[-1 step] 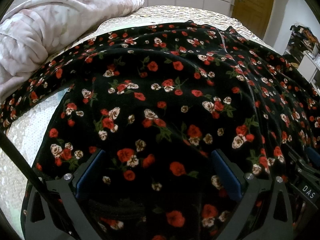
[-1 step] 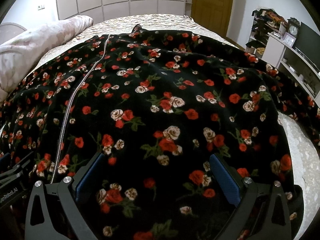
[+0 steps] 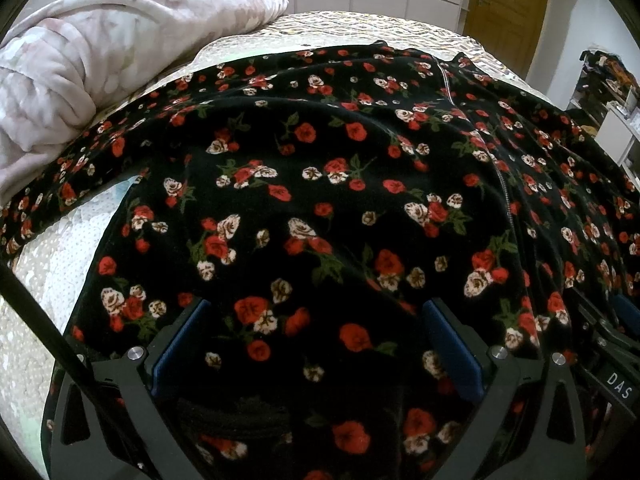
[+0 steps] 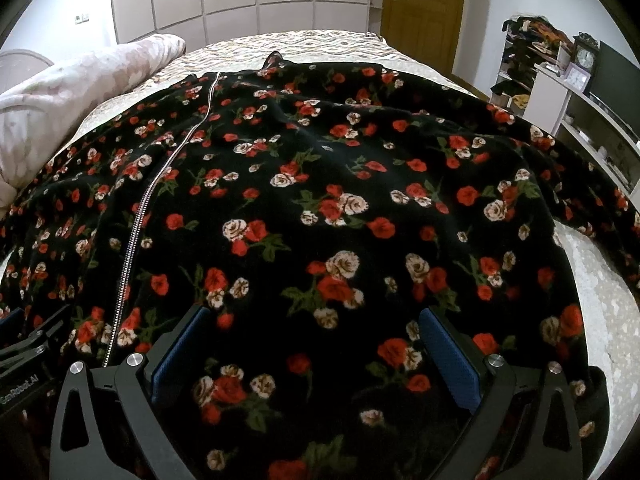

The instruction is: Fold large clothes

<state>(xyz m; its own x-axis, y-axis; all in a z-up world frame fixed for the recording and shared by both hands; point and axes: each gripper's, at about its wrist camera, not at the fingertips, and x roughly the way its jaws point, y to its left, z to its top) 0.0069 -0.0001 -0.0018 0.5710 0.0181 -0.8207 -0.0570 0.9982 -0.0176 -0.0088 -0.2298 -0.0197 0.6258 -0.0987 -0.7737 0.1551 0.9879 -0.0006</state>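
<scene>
- At the far left, a pale pink quilt [image 3: 80, 80] is seen bunched along the edge of the bed [image 3: 360, 28], just beside the garment's left sleeve [image 3: 60, 192], which is stretched outward over the bedspread.
- The left gripper [image 3: 316, 344] is held with its jaws spread wide; floral cloth fills the gap between the blue pads [image 3: 176, 344], but nothing is pinched.
- The floral zip-up garment [image 4: 320, 200] is laid flat, front up, across the bed, directly ahead of and beneath both grippers. Its near hem lies at the fingers and its collar end points away toward the door [image 4: 424, 0].
- The garment's long axis is marked by the silver zipper [image 4: 160, 184], which runs away from the grippers. It is seen to the right of the left gripper and to the left of the right gripper, so the centre line lies between the two.
- The right gripper [image 4: 316, 352] is likewise held wide apart over the cloth, with nothing clamped.
- At the far right, the right sleeve [image 4: 592, 184] is spread toward the white shelving [image 4: 580, 120].
- Each half is judged nearer to its own gripper: the left panel and sleeve to the left, the right panel and sleeve to the right. A fold is judged not yet begun.
</scene>
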